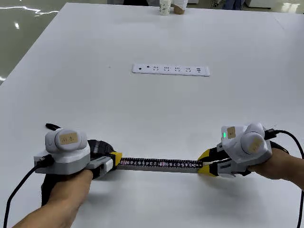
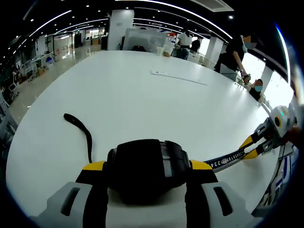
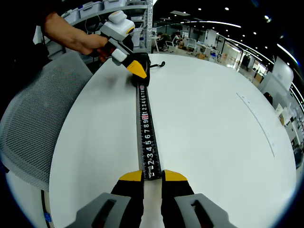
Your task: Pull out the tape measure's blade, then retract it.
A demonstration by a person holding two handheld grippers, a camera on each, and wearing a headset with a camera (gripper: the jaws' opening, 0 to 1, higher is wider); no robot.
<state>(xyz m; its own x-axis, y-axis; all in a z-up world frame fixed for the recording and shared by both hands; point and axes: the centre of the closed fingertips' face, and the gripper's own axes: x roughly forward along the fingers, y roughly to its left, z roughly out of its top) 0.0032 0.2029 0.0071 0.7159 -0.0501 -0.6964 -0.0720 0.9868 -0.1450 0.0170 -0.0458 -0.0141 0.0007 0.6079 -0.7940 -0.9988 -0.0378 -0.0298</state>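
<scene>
Clamping tape measure case [image 2: 145,166], left gripper [image 1: 113,159], right gripper [image 3: 152,176] pinching drawn-out blade [image 3: 144,123] end.

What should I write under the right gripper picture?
The right gripper pinches the blade, stretched across the white table to the tape measure case in the left gripper.

In the head view, the left gripper [image 1: 115,158] covers most of the tape measure's case [image 1: 100,146]. The tip of the blade [image 1: 159,164] is lost between the jaws of the right gripper [image 1: 205,162]. The top edge cuts off the far cup [image 1: 165,6]. In the right gripper view, the blade's far numerals are too small to read.
</scene>
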